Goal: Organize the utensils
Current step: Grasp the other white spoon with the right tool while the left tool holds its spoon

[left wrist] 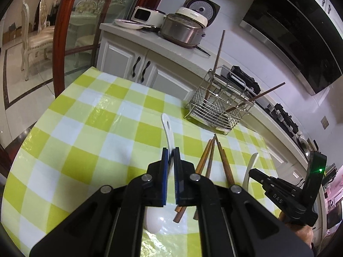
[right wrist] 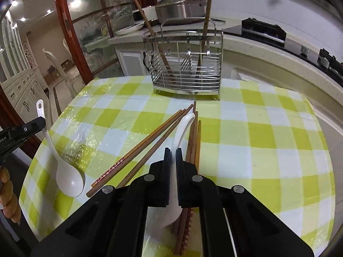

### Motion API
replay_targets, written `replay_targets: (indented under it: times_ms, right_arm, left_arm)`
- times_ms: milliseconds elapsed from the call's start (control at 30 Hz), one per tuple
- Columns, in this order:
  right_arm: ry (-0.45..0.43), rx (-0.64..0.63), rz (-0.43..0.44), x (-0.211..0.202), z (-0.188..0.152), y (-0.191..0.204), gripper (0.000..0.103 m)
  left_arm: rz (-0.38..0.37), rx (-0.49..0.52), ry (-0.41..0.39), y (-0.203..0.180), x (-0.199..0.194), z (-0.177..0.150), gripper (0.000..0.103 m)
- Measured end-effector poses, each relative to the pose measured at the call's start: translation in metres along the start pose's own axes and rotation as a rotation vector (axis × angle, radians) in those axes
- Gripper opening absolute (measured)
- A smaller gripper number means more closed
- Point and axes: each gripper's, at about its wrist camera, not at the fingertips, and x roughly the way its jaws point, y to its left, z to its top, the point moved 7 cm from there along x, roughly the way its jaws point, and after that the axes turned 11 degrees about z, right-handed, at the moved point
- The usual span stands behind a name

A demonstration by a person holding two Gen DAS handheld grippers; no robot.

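My left gripper is shut on the handle of a white spoon whose bowl lies on the checked table; the same spoon shows in the right wrist view. My right gripper is shut on a second white spoon that lies among several wooden chopsticks. That spoon and the chopsticks also show in the left wrist view. A wire utensil rack stands at the table's far edge with two chopsticks in it; it also shows in the left wrist view.
The round table has a green and white checked cloth. Behind it runs a white counter with a rice cooker and a stove. A glass door and dining chairs are at the left.
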Motion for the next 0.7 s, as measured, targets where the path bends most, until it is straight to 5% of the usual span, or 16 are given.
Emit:
replay_targets:
  times_ms: [300,467,567,600,700]
  right_arm:
    - [-0.034,-0.009,-0.009,-0.021,0.001,-0.002,0.001]
    - [0.063,0.060,-0.006,-0.007,-0.011,-0.016,0.007]
    - [0.090,0.081,0.008,0.000,-0.017,-0.020,0.042]
    - [0.088,0.081,0.001,0.002,-0.017,-0.021,0.062]
    - [0.094,0.079,-0.001,0.010,-0.017,-0.018,0.064]
  left_arm:
    - [0.009,0.020,-0.031,-0.009,-0.011,0.004,0.004]
    - [0.007,0.026,-0.030,-0.012,-0.013,0.003,0.004]
    - [0.006,0.026,-0.029,-0.012,-0.013,0.002,0.004]
    - [0.005,0.027,-0.029,-0.012,-0.014,0.001,0.004]
    - [0.005,0.026,-0.030,-0.013,-0.014,0.001,0.004]
